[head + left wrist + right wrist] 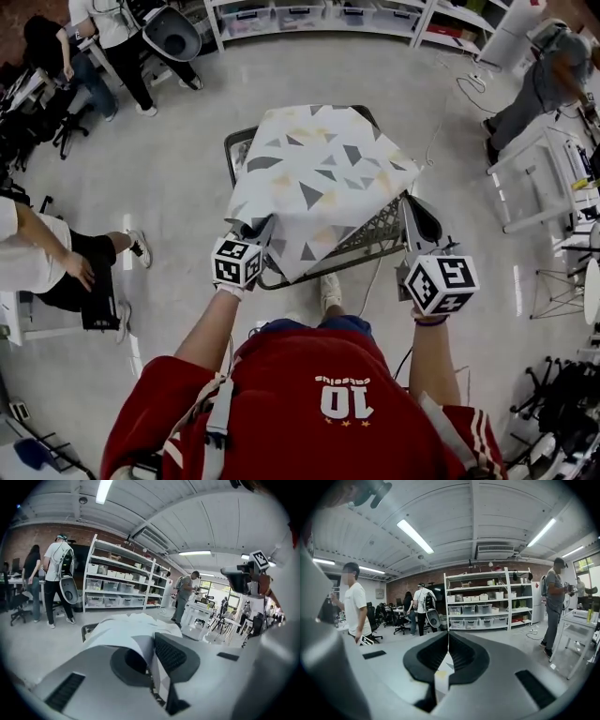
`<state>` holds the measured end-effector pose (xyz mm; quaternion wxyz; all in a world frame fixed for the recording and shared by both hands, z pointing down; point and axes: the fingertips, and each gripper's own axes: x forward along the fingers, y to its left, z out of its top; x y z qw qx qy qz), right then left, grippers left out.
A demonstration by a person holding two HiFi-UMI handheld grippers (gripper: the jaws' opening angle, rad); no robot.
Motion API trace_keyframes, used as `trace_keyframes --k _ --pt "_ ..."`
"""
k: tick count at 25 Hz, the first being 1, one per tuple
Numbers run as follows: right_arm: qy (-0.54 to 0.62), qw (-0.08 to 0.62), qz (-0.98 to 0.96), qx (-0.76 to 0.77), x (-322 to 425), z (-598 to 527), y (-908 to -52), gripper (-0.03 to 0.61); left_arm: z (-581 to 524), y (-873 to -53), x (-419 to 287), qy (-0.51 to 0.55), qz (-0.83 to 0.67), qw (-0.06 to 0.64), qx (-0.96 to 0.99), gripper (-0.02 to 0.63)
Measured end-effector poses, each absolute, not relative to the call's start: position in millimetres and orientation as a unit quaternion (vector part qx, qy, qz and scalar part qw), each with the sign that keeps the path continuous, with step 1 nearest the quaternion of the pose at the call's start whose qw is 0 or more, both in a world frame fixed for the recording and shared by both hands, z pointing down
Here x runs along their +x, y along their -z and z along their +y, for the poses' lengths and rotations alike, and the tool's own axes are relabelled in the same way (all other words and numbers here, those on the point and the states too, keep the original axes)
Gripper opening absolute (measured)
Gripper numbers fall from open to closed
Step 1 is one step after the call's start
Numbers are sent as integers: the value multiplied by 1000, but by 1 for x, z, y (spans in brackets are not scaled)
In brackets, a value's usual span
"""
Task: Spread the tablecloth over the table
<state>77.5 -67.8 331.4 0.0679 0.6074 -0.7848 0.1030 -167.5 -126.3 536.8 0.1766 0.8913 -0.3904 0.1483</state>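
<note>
Found the tablecloth [314, 178] draped across the table [231, 142] at the centre of the head view, near hem hanging toward the lower middle. Judged it thin, soft and light, likely to slide and wrinkle; best taken by the near corners. Saw the left gripper [152, 648] all but closed, pinching the cloth's lower-left corner, and the right gripper [449, 639] clamped tight on a fold of it. Read only "10" on the red shirt [309, 422] at the bottom; smaller lettering above it illegible.

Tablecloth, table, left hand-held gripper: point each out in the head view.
tablecloth [314, 173], head view, patterned top's middle.
table [375, 236], head view, bare wire mesh.
left hand-held gripper [262, 227], head view, between its fingertips.
</note>
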Motion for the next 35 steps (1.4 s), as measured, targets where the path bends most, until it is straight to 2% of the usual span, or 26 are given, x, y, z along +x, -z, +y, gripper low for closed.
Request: trace_keyframes --k 7,9,13,17,23,29,35 --pt "-120 71 -784 605 89 -86 -354 15 -131 -584 -180 -191 -412 187 871 82" --pt "-125 73 -784 604 91 -88 -359 15 -127 -598 -185 -210 -416 190 864 137" --pt "-136 77 -781 604 99 -93 -370 15 -120 -621 -188 -236 -419 196 854 178" --pt "-143 80 -781 603 104 -99 -375 15 -108 -644 -196 -283 -413 199 843 247" --pt "-140 77 -786 597 92 -90 -365 15 -75 -646 -243 -299 -440 196 824 258" --pt "-137 75 -794 588 73 -86 -367 15 -86 -603 -272 -258 -478 145 827 258" --pt "-109 54 -796 593 63 -78 -350 15 -112 -483 -251 -153 -485 37 860 256"
